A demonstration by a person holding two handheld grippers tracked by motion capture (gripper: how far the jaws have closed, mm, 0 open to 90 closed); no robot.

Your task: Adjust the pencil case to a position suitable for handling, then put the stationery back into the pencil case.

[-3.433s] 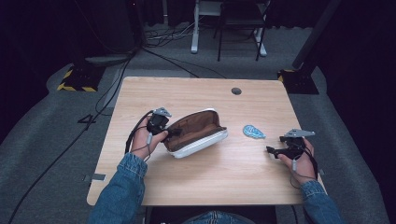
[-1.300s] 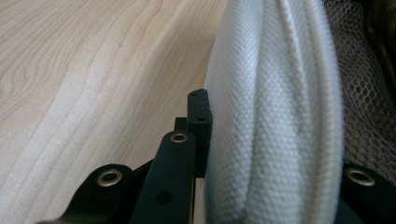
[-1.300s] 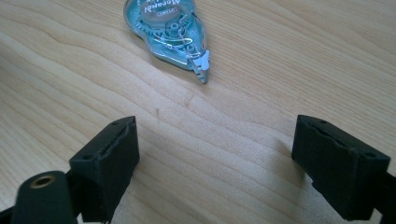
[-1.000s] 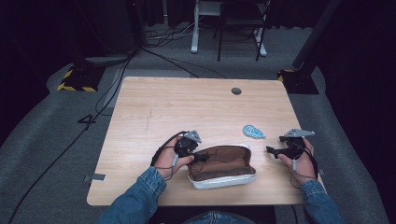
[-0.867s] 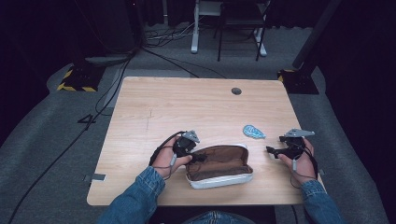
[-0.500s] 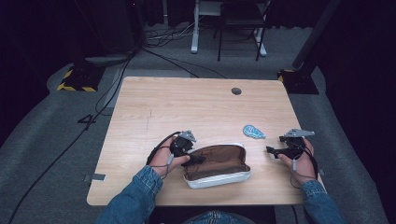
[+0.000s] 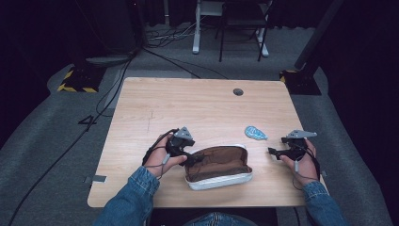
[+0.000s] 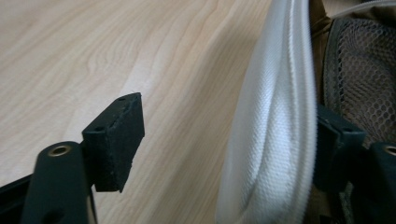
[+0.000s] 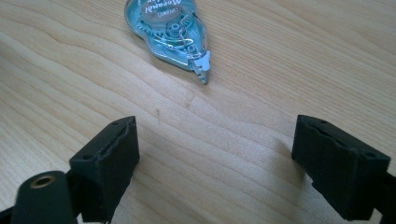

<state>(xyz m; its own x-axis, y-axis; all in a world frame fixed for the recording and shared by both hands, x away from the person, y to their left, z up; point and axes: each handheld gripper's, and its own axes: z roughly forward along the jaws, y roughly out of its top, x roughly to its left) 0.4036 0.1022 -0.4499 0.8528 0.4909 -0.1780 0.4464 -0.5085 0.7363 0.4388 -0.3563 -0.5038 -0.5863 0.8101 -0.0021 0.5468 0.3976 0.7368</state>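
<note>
Pencil case (image 7: 219,165), brown with a white rim and a mesh pocket inside, lies open near my edge of the table (image 7: 197,103), its long axis running left to right across me. My left claw (image 7: 192,157) sits at its left end. In the left gripper view the jaws are spread astride the white rim (image 8: 275,130), one outside over bare wood, the other inside against the mesh; they are not pinching it. The blue correction tape dispenser (image 7: 255,133) lies just beyond the case's right end, between it and my right claw (image 7: 274,151). In the right gripper view that claw's jaws stand wide apart and empty, with the dispenser (image 9: 170,32) straight ahead, tip pointing back at me. I judge my right claw the nearer one for picking it up.
</note>
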